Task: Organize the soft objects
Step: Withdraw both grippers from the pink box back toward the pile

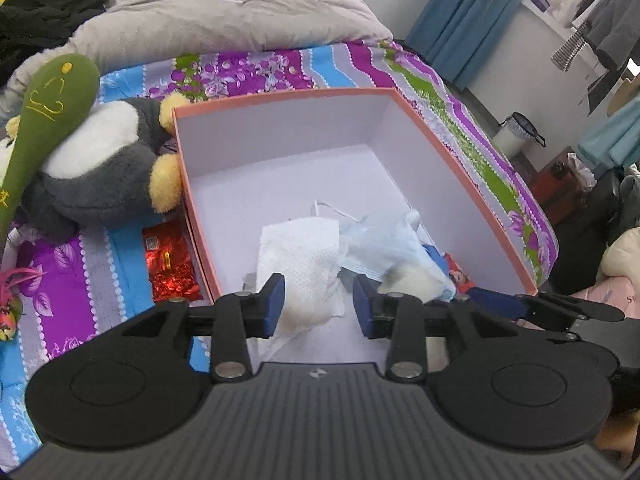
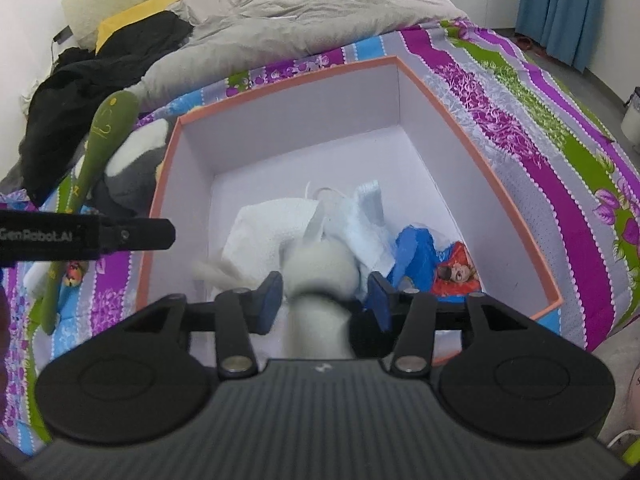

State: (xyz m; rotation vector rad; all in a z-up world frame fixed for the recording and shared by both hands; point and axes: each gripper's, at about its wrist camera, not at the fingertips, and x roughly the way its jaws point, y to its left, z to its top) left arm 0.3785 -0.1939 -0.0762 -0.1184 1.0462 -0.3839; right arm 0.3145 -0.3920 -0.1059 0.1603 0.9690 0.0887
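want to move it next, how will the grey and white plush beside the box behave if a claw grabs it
The grey and white plush looks fluffy, so it will probably squash and feel light. Its yellow feet lean against the box, so it may flop rather than roll.

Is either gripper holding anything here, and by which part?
Left gripper: nothing, jaws open above the paper towel. Right gripper: a blurred white fluffy thing sits between its jaws; a grip cannot be told.
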